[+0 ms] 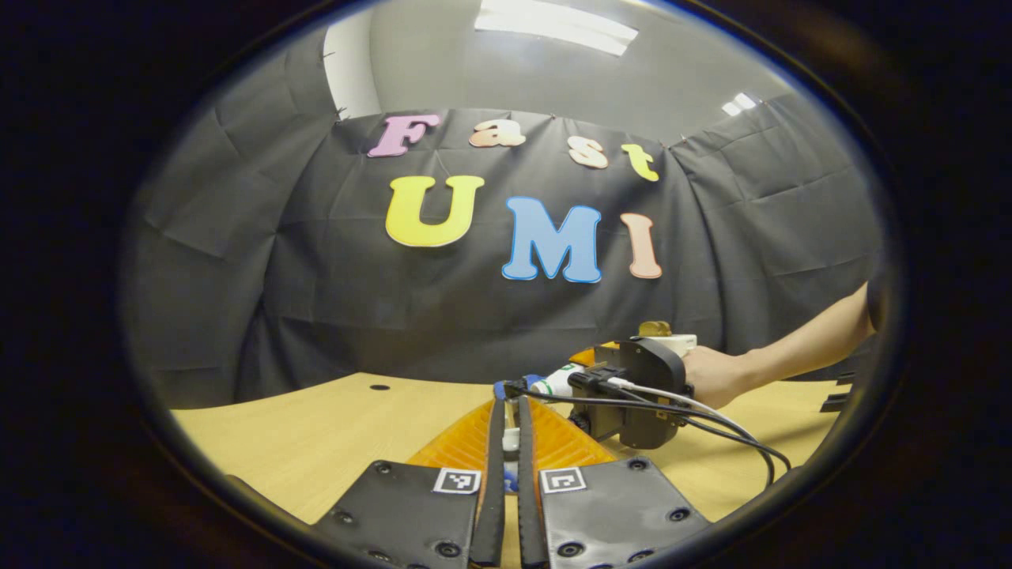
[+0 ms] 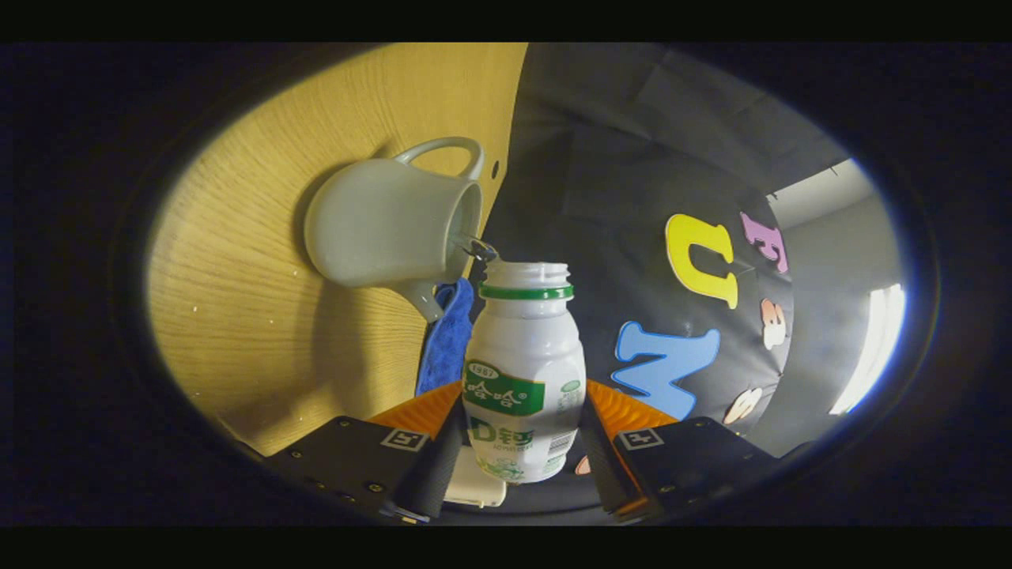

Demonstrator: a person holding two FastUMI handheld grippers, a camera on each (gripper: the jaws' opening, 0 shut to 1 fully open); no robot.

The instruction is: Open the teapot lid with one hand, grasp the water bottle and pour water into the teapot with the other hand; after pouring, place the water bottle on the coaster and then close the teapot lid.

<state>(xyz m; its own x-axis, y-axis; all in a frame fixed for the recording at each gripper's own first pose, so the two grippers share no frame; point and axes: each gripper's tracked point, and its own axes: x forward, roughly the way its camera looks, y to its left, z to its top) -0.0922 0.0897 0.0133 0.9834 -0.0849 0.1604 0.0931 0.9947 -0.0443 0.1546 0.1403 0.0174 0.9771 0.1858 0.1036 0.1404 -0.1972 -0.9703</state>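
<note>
In the right gripper view my right gripper (image 2: 522, 466) is shut on a white water bottle (image 2: 523, 379) with a green label and no cap. The bottle is tipped on its side, its mouth close to the open top of the pale grey teapot (image 2: 379, 225) on the table. In the left gripper view my left gripper (image 1: 510, 395) has its fingers almost together on a small white piece (image 1: 511, 439), apparently the teapot lid. Just ahead to the right, a hand (image 1: 715, 378) holds the right gripper (image 1: 632, 395) with the bottle (image 1: 557, 382).
A blue cloth (image 2: 447, 340) lies by the teapot's spout on the wooden table (image 2: 261, 316). Black cables (image 1: 711, 423) trail from the right gripper over the table (image 1: 316, 427). A white object with a gold top (image 1: 666, 338) sits behind that gripper. The black booth wall stands close behind.
</note>
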